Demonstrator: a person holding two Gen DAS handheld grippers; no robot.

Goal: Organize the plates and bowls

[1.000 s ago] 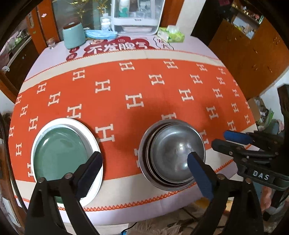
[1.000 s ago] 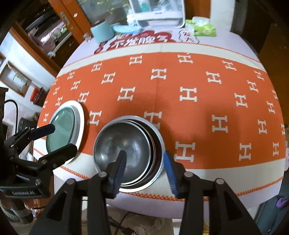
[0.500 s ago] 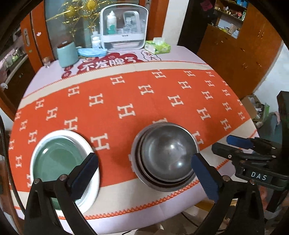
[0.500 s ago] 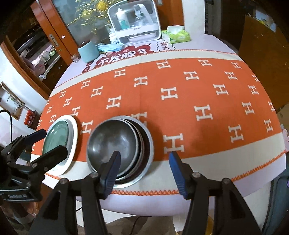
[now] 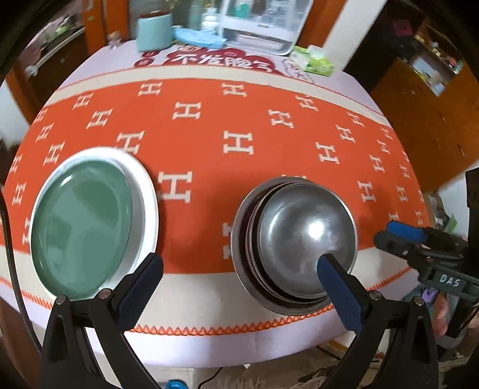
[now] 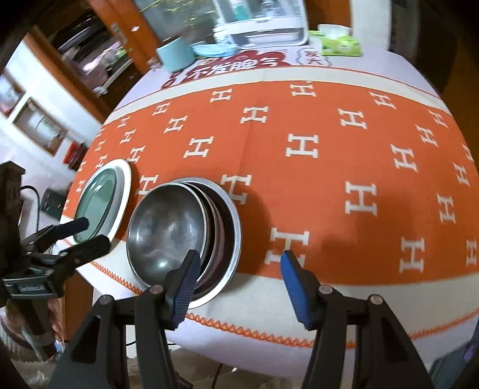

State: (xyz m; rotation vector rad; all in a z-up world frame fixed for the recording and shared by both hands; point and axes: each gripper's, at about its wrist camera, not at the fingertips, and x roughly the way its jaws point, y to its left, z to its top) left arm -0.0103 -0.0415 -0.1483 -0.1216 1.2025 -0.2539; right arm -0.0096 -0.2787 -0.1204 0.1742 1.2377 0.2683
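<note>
A green plate (image 5: 80,227) lies on a larger white plate (image 5: 148,206) near the table's front left; they also show in the right wrist view (image 6: 95,199). A stack of nested steel bowls (image 5: 299,239) sits to their right near the front edge, also seen in the right wrist view (image 6: 167,230). My left gripper (image 5: 236,287) is open and empty, hovering between the plates and the bowls. My right gripper (image 6: 238,281) is open and empty, its left finger over the bowls' near rim.
An orange cloth with white H marks (image 5: 239,143) covers the table. At the back stand a teal canister (image 5: 154,33), a blue cloth (image 5: 197,36), a white dish rack (image 5: 263,27) and a green tissue pack (image 5: 314,59). Wooden cabinets (image 5: 419,104) stand to the right.
Both grippers have moved closer and lower toward the table's front edge, after pulling back half a second ago. Plates and bowls have not moved. Both stay open.
</note>
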